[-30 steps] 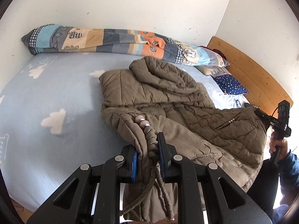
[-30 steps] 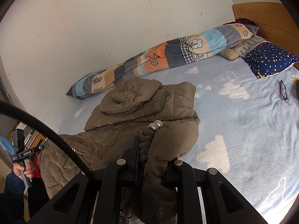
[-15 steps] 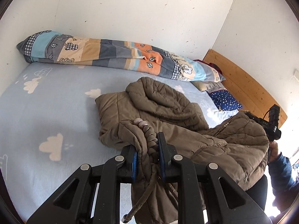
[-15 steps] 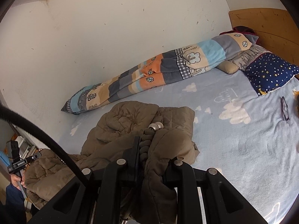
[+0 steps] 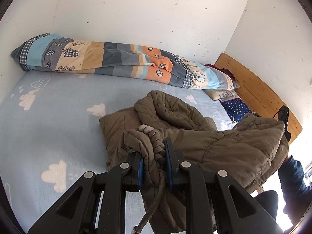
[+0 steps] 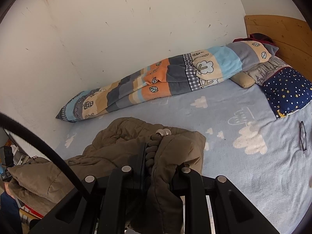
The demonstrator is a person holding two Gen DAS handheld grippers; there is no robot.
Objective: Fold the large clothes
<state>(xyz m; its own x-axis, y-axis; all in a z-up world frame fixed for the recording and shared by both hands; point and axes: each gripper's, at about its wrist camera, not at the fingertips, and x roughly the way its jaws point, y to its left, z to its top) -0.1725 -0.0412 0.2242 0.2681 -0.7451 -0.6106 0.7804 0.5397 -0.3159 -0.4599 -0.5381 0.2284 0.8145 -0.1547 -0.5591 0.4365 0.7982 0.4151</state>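
Observation:
An olive-brown quilted jacket [image 5: 220, 144] lies partly on the blue cloud-print bed sheet [image 5: 58, 117], its hood and upper part resting flat. My left gripper [image 5: 154, 152] is shut on the jacket's hem with its braided cord. My right gripper [image 6: 158, 156] is shut on the other hem corner of the jacket [image 6: 120, 136]. Both hold the lower half lifted above the upper half. The right gripper shows at the right edge of the left wrist view [image 5: 283, 117].
A rolled patchwork blanket [image 5: 117, 60] lies along the wall. Pillows [image 6: 286, 89] sit by the wooden headboard [image 6: 288, 37]. Eyeglasses [image 6: 303, 136] lie on the sheet at right. The bed's near edge is below the grippers.
Both grippers have risen and moved forward over the bed, carrying the jacket's lower half up and over toward its hood end. The jacket now bunches in a fold.

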